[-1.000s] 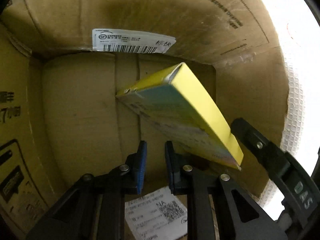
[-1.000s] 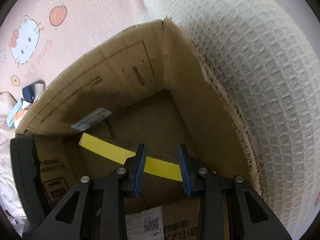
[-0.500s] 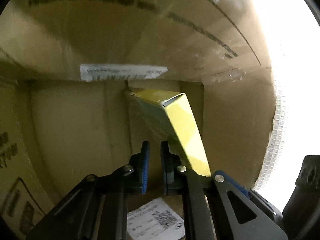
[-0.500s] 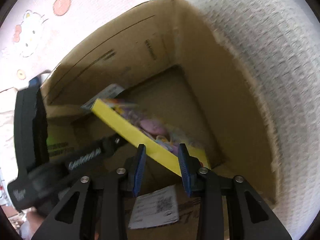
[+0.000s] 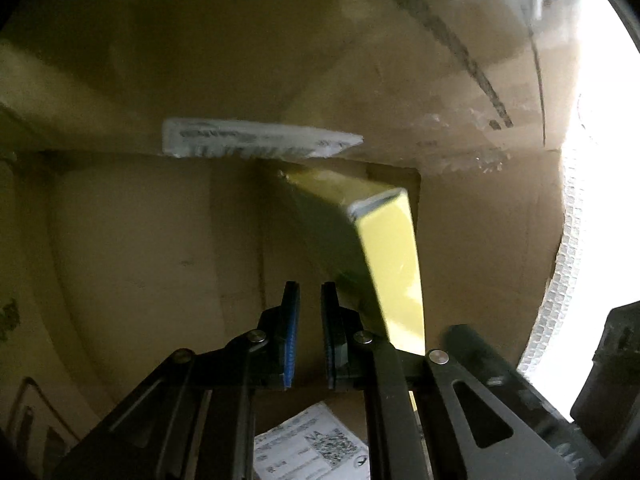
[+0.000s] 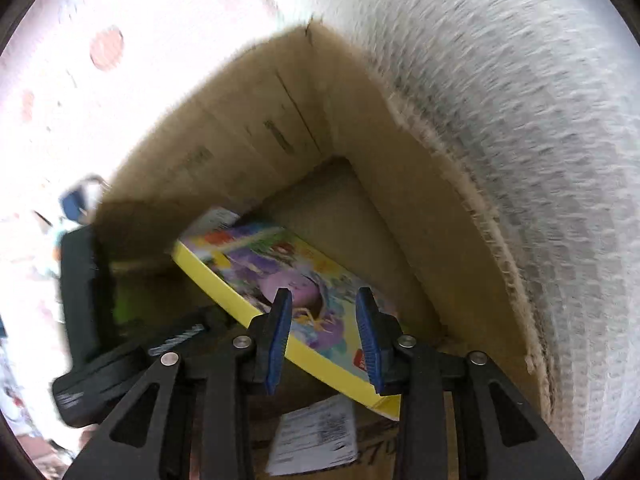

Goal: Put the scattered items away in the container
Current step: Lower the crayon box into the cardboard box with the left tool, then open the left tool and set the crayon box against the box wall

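"Yellow box [image 6: 280,268], where is it?"

"Inside the cardboard box [image 6: 400,220], tilted. One long yellow edge faces up and the colourful printed face shows. Its far end is down at the foot of the far wall, and its near end is higher, by the near wall."

"Start close in. What are the tools doing?"

"The right hand-held gripper [image 6: 324,296] points down into the carton with its jaws apart. The yellow box lies beyond the fingers and nothing is clamped. The left hand-held gripper [image 5: 310,292] has just been closing. Its jaws are nearly together with only a slit left, and nothing is between them."

"What's past them?"

"A white shipping label [image 6: 316,436] is on the near wall. Another label [image 5: 256,138], blurred, is on the far wall. Outside the carton, a white waffle-weave cloth [image 6: 540,160] presses against one side. A pale pink printed sheet [image 6: 80,80] lies further off, washed out."
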`<state>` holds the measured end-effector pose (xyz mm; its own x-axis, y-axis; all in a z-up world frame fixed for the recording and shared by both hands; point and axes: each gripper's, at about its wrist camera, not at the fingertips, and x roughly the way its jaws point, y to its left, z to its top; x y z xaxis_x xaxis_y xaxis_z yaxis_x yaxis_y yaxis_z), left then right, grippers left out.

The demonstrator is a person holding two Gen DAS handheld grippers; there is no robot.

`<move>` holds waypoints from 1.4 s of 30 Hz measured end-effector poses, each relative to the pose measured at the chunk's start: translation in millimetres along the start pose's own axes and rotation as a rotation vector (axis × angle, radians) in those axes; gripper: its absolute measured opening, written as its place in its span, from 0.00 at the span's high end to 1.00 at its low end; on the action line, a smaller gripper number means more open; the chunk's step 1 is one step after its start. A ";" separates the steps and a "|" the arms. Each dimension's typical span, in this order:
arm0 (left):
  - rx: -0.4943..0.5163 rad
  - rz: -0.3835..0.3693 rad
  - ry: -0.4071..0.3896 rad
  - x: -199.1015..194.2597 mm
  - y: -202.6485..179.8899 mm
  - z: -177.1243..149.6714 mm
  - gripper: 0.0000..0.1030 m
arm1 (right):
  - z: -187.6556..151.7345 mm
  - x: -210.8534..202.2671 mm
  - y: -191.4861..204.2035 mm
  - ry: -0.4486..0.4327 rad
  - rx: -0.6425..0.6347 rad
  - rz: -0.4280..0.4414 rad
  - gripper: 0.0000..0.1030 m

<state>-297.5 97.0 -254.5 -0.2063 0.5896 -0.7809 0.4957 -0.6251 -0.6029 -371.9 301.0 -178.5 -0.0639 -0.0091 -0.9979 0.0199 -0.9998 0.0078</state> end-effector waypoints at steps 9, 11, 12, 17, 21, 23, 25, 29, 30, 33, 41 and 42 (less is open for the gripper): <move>0.053 -0.021 0.048 9.9 -23.3 -6.2 1.00 | -6.5 2.4 -1.9 0.019 0.016 -0.018 0.71; 0.097 -0.030 0.055 12.8 -34.9 -9.8 1.00 | -8.8 -2.6 -2.4 0.020 0.017 0.018 0.72; 0.100 -0.047 0.070 15.7 -39.0 -10.3 1.00 | -10.0 -2.7 -2.4 0.034 0.020 0.050 0.74; 0.130 -0.034 0.111 29.6 -55.4 -10.7 1.00 | -9.1 -3.3 -9.5 0.012 0.069 0.022 0.74; 0.079 -0.065 0.120 32.9 -54.6 -16.0 1.00 | -17.1 5.2 -2.6 0.020 0.081 0.037 0.74; 0.105 -0.063 0.118 32.7 -61.4 -20.0 1.00 | -20.0 4.4 2.1 0.015 0.075 0.014 0.74; 0.152 -0.048 0.120 34.3 -73.3 -24.3 1.00 | -23.6 3.3 6.6 0.007 0.075 -0.014 0.74; 0.251 -0.035 0.125 39.0 -96.5 -30.5 1.00 | -28.3 -3.7 7.4 -0.008 0.088 -0.053 0.74; 0.256 -0.036 0.132 41.0 -98.7 -30.2 1.00 | -28.1 -4.1 7.5 -0.005 0.086 -0.053 0.74; 0.238 -0.044 0.167 47.1 -99.7 -26.7 1.00 | -25.0 0.8 4.6 0.012 0.116 -0.034 0.75; 0.118 0.095 0.069 19.5 -89.6 -32.1 0.91 | -34.4 30.8 17.0 0.093 0.179 0.113 0.78; 0.098 0.061 0.060 17.6 -88.6 -32.5 0.83 | -35.4 34.5 22.0 0.101 0.177 0.103 0.78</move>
<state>-317.6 179.4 -209.4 -0.1257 0.5767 -0.8072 0.4205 -0.7060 -0.5699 -338.4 279.3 -215.0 0.0303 -0.1183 -0.9925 -0.1548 -0.9815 0.1123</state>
